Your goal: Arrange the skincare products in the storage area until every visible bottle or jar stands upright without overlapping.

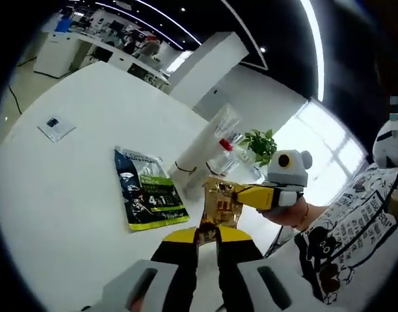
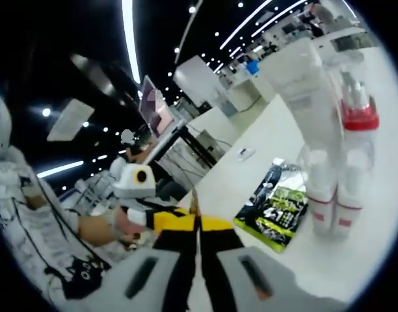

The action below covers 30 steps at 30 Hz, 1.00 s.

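Both hand-held grippers, left (image 1: pixel 209 235) and right (image 2: pixel 198 224), are clenched on one crinkled gold foil sachet (image 1: pixel 220 205) held above the white tabletop (image 1: pixel 69 188), beside a flat green-and-black pouch (image 1: pixel 147 190) marked "4 in 1" and upright clear bottles (image 2: pixel 345 162) with red caps.

Dark ceiling with light strips (image 1: pixel 313 39), white desks (image 1: pixel 62 52), bright window (image 1: pixel 322 140).

Lying flat on the white table (image 1: pixel 69 188): a sachet (image 1: pixel 149 190), left of the upright tube (image 1: pixel 198 151) and clear bottles (image 1: pixel 226 155) in the left gripper view. Sitting well apart toward the far-left edge: a small packet (image 1: pixel 56 127). Standing behind the bottles: a potted plant (image 1: pixel 262 145).
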Motion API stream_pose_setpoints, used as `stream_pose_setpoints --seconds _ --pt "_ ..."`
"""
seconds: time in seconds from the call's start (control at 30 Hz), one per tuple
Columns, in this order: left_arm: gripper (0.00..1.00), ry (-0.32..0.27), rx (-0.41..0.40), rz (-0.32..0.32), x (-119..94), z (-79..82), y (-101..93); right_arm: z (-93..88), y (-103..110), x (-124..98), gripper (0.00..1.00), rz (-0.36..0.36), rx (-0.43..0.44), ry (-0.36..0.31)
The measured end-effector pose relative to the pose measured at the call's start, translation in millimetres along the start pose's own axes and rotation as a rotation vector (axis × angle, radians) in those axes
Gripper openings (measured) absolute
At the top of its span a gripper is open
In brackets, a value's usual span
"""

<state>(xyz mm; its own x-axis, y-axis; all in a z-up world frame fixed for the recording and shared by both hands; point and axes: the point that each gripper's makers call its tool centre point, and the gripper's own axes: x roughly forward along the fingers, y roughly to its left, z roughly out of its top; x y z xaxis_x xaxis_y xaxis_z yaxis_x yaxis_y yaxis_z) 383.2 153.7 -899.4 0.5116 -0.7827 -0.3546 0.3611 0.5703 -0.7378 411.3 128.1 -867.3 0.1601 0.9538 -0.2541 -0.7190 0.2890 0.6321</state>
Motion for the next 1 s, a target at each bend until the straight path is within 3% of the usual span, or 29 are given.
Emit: stream_pose_setpoints --seconds 0.17,0.37,0.57,0.73,0.87,1.0 --pt "0.02 0.002 -0.019 -0.008 -1.6 0.5 0.3 -0.6 -3.2 1.1 0.00 -0.013 -0.003 0.005" --pt "0.00 0.009 -0.007 0.027 -2.6 0.0 7.7 -7.7 -8.4 6.5 0.01 -0.061 -0.037 0.028" --pt "0.00 -0.027 -0.016 0.040 -13.4 7.2 13.8 -4.4 -18.0 5.9 0.02 -0.114 -0.079 0.015" --pt "0.00 -0.046 0.000 0.093 -25.7 17.8 29.5 -5.5 -22.9 3.5 0.02 -0.121 -0.021 0.019" --pt "0.00 -0.057 -0.003 0.166 -37.0 26.1 51.4 -9.1 -25.9 3.0 0.01 -0.138 -0.026 0.032" --pt "0.00 -0.022 -0.029 0.249 -43.8 24.0 76.6 -10.6 -27.7 1.9 0.01 -0.147 -0.027 0.037"
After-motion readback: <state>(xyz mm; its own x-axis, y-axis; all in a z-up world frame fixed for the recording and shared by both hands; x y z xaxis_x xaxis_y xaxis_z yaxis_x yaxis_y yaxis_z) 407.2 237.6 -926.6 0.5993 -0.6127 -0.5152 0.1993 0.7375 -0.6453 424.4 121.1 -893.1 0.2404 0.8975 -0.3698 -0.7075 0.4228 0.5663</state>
